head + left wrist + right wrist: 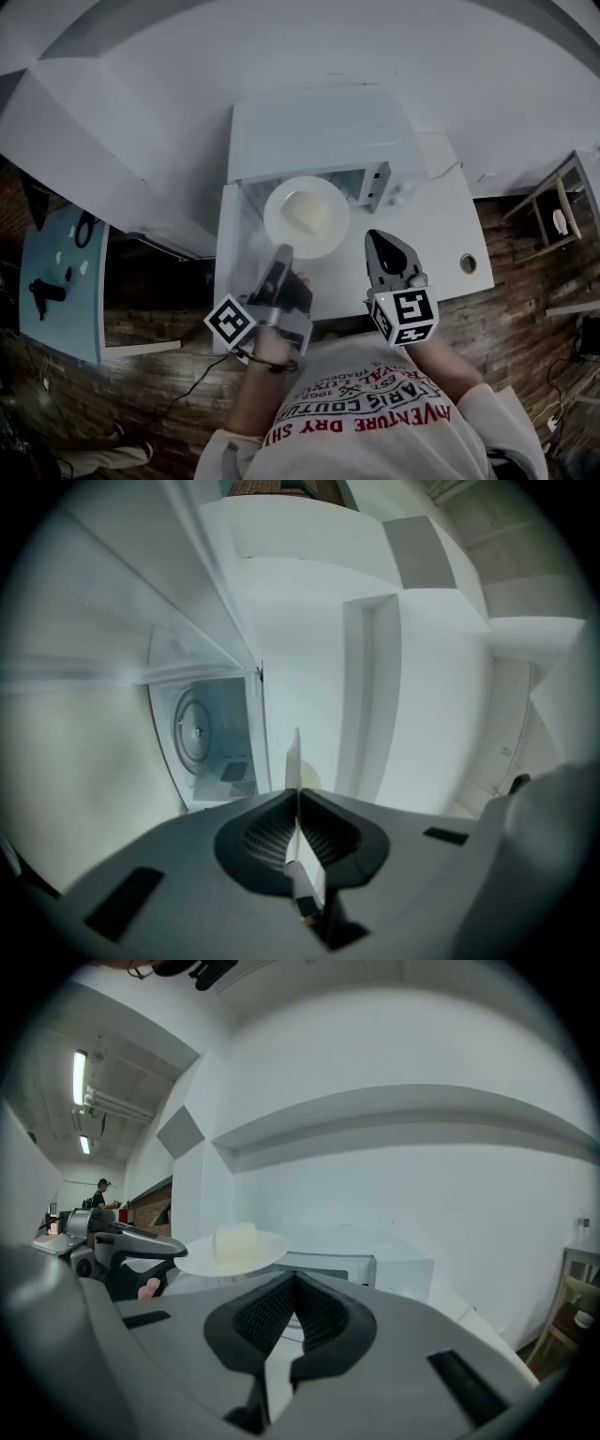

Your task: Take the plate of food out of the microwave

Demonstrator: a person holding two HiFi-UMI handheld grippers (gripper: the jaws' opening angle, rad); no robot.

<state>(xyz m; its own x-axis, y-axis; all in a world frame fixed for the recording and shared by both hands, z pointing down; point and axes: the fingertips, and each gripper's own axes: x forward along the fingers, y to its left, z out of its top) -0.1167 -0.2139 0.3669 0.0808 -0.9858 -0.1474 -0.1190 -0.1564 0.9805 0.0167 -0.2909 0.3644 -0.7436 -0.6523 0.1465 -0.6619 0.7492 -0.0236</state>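
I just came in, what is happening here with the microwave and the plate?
A person works with a gripper in each hand. The left gripper is shut on the rim of a white plate that carries a pale block of food, and it holds the plate in the air in front of the white microwave. The right gripper is shut and empty, beside the plate.

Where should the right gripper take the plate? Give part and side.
Probably the plate by its bare right rim, coming in level from that side: the rim is thin and flat, the food sits mid-plate, and the left gripper pinches the near-left edge.
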